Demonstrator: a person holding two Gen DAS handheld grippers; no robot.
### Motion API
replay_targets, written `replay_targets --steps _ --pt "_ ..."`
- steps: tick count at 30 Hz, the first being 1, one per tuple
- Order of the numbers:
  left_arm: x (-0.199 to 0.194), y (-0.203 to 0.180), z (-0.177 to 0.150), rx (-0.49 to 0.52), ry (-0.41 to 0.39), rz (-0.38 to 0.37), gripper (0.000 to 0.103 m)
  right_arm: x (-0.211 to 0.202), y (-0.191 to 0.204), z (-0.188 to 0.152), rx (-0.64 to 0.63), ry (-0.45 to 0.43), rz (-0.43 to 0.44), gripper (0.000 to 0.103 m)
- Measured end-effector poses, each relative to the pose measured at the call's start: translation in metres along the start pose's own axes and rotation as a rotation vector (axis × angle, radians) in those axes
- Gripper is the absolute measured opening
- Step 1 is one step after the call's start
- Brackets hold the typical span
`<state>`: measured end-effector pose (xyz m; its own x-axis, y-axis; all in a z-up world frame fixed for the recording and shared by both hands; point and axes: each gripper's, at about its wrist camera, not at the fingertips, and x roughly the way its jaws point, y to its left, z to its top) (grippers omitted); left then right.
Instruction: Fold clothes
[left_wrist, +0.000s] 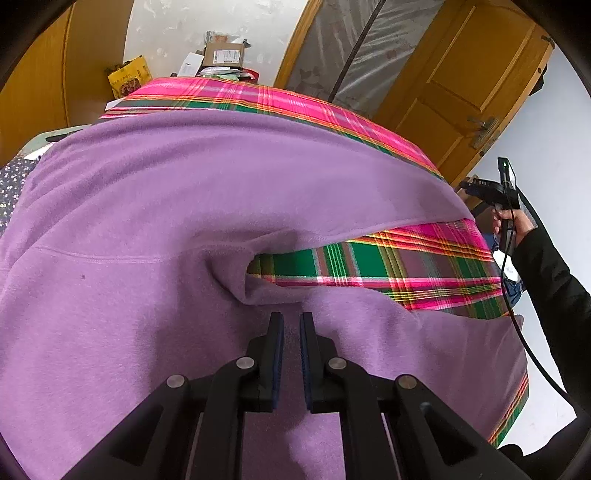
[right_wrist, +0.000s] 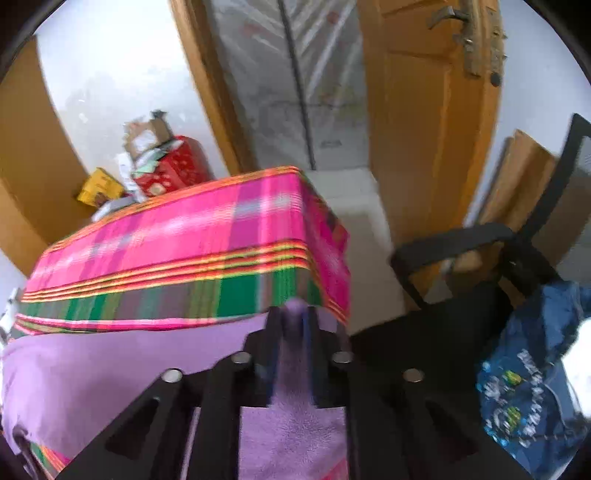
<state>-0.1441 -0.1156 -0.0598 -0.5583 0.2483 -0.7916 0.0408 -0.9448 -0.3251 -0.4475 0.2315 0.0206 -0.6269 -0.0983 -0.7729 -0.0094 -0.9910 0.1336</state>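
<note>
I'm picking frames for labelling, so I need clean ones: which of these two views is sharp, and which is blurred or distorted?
Left wrist view: sharp, with the purple fleece garment and plaid tablecloth crisp under soft even light; the fisheye bends the doors. Right wrist view: smeared by motion, so the cloth's stripes, the right gripper and the blue bag all look soft.

Purple fleece garment (left_wrist: 184, 192): one, spread over the desk. Plaid cloth (left_wrist: 388, 266): one, pink and green, covering the desk. Desk (right_wrist: 325, 254): one. Tool: two; the left tool (left_wrist: 291, 321) at 6 o'clock in its own view, the right tool (right_wrist: 293, 317) likewise. Hand (left_wrist: 511, 218): one, at 3 o'clock. Wooden door (left_wrist: 472, 74): one, at 1 o'clock. Cardboard box (left_wrist: 223, 55): one, at 12 o'clock. Yellow bag (left_wrist: 129, 75): one, at 11 o'clock. Black chair (right_wrist: 480, 258): one. Blue bag (right_wrist: 528, 369): one, at 4 o'clock.
</note>
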Motion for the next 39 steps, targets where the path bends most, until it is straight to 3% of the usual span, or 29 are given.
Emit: replay_targets --steps 3,6,10,13,18,21,25,30,39 --pt "-0.007 0.005 0.001 -0.009 -0.020 0.011 0.008 -0.011 -0.013 -0.004 0.046 -0.021 -0.035 0.032" --pt "-0.014 0.011 0.001 -0.017 -0.040 0.022 0.008 -0.016 -0.019 -0.016 0.090 0.012 0.002 0.032" --pt "-0.023 0.018 0.002 -0.029 -0.067 0.036 0.008 -0.018 -0.005 -0.037 0.032 0.060 0.016 0.032" --pt "-0.031 0.027 0.005 -0.040 -0.088 0.057 0.008 -0.037 0.017 -0.047 -0.001 0.015 0.087 0.032" --pt "-0.053 0.056 0.015 -0.071 -0.129 0.129 0.008 -0.075 0.089 -0.059 -0.153 -0.031 0.281 0.035" --pt "-0.066 0.074 0.021 -0.090 -0.153 0.172 0.008 -0.095 0.140 -0.073 -0.272 -0.033 0.410 0.046" --pt "-0.083 0.097 0.030 -0.115 -0.185 0.229 0.008 -0.113 0.193 -0.091 -0.355 -0.003 0.519 0.047" --pt "-0.105 0.126 0.040 -0.145 -0.226 0.301 0.008 -0.146 0.256 -0.116 -0.474 -0.024 0.580 0.047" --pt "-0.082 0.103 0.035 -0.113 -0.177 0.286 0.009 -0.174 0.321 -0.159 -0.597 -0.032 0.609 0.047"
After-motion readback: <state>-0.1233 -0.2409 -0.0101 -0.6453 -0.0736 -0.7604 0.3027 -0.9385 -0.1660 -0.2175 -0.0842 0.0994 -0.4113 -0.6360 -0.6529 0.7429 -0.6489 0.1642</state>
